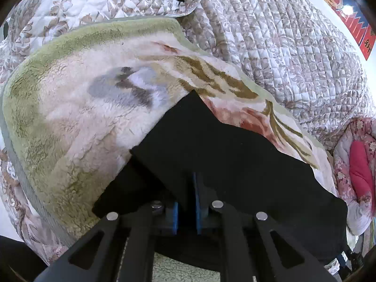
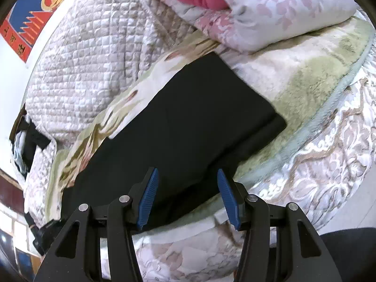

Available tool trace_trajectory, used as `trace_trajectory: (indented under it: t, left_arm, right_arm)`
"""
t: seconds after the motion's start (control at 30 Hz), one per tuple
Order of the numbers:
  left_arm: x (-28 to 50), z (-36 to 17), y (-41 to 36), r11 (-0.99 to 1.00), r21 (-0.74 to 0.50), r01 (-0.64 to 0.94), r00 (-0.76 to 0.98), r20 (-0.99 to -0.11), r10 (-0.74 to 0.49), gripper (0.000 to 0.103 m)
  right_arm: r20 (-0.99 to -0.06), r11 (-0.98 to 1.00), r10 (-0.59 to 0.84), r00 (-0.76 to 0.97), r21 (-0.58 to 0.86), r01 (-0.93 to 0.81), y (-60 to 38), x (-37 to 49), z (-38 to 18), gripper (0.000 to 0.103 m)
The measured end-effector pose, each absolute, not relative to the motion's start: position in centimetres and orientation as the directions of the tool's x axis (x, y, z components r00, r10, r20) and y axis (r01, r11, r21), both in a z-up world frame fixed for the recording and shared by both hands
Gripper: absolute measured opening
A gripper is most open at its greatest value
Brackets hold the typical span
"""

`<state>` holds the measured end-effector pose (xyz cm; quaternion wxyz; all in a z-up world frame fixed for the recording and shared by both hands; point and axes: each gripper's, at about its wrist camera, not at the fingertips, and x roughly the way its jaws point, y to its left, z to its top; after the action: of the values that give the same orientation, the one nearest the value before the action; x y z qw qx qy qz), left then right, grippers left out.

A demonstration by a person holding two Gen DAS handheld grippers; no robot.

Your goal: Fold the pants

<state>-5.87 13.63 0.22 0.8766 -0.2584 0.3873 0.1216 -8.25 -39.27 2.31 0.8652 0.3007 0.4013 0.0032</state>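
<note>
Black pants (image 2: 188, 117) on blanket (image 2: 305, 75), left gripper (image 1: 188, 202) pinching fabric.

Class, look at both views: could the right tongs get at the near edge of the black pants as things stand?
Probably yes: the right tongs stand open just above the black pants, with nothing between them and the fabric's near edge.

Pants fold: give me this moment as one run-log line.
stage: fold underway | left gripper: shut on black pants | right gripper: open above pants, no grip | pants: lying on fleece blanket
</note>
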Motion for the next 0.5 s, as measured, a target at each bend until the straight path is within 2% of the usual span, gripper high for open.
trace_trajectory:
  t: [0.37,0.43,0.47,0.5]
  left_arm:
    - [-5.6,0.2,13.6,0.852,-0.329,-0.407,0.664,-0.747,0.029,0.007]
    - [-5.6,0.3,13.6,0.852,-0.331,-0.407,0.665,-0.747,0.027,0.005]
    - [-5.7,0.4,13.6,0.852,-0.332,-0.406,0.667,-0.745,0.028,0.005]
    - [-5.9,0.6,13.6,0.852,-0.332,-0.405,0.670,-0.742,0.029,0.005]
  right_arm:
    - [-0.622,0.772,0.198,0.758,0.576,0.270,-41.6,-6.5,2.7,0.052]
    - [-0.639,0.755,0.179,0.748,0.577,0.313,-42.4,-5.8,2.2,0.032]
    - [-0.646,0.749,0.176,0.743,0.578,0.325,-42.7,-5.6,2.0,0.012]
    - [-0.647,0.736,0.188,0.739,0.591,0.330,-43.1,-5.3,1.7,0.011]
